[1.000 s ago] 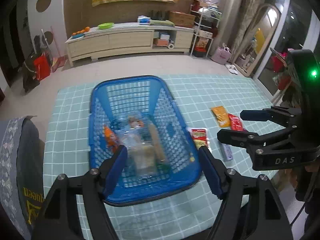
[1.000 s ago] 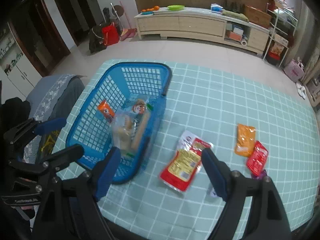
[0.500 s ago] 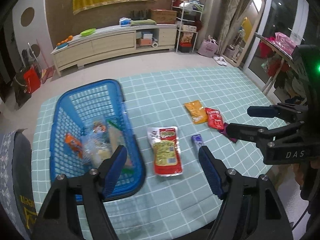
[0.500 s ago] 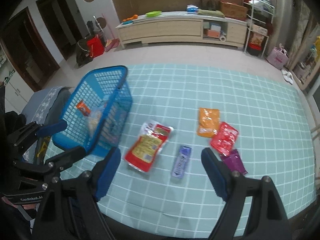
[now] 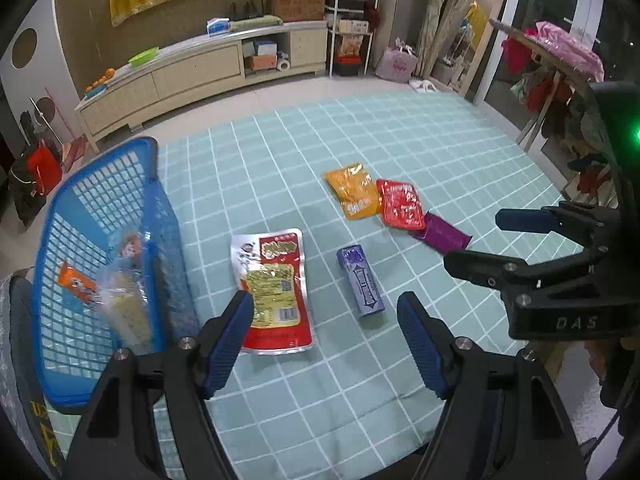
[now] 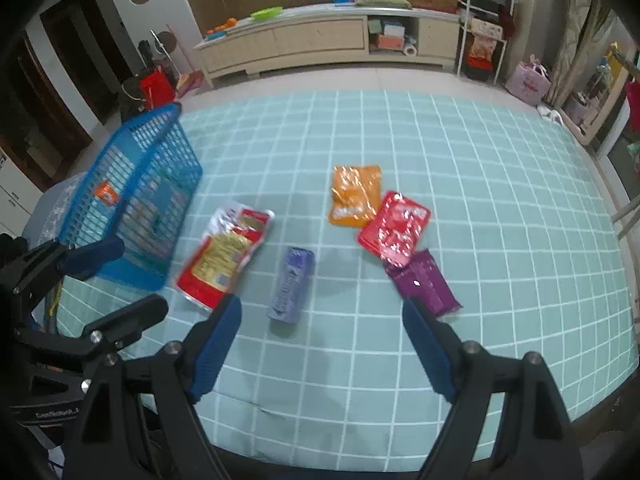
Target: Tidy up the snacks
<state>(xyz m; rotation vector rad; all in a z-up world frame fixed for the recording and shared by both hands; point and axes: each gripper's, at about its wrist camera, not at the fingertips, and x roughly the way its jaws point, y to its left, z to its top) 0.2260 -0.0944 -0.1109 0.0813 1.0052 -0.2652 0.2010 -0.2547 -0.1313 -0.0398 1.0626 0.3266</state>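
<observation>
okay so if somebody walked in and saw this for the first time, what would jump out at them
Probably the blue basket at the left edge of the checked teal tablecloth, already holding a few snacks. Next, the loose packets spread over the middle of the cloth: a big red and yellow pouch, a purple pack, and an overlapping row of orange, red and dark purple packets. Both grippers hang open, empty.

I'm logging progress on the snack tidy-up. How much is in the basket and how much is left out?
Done: a few packets already lie in the blue basket, including an orange one. In hand: nothing; the left gripper and right gripper are both open and empty. Left on the tablecloth: the big red-and-yellow pouch, blue pack, orange packet, red packet and purple packet.
</observation>
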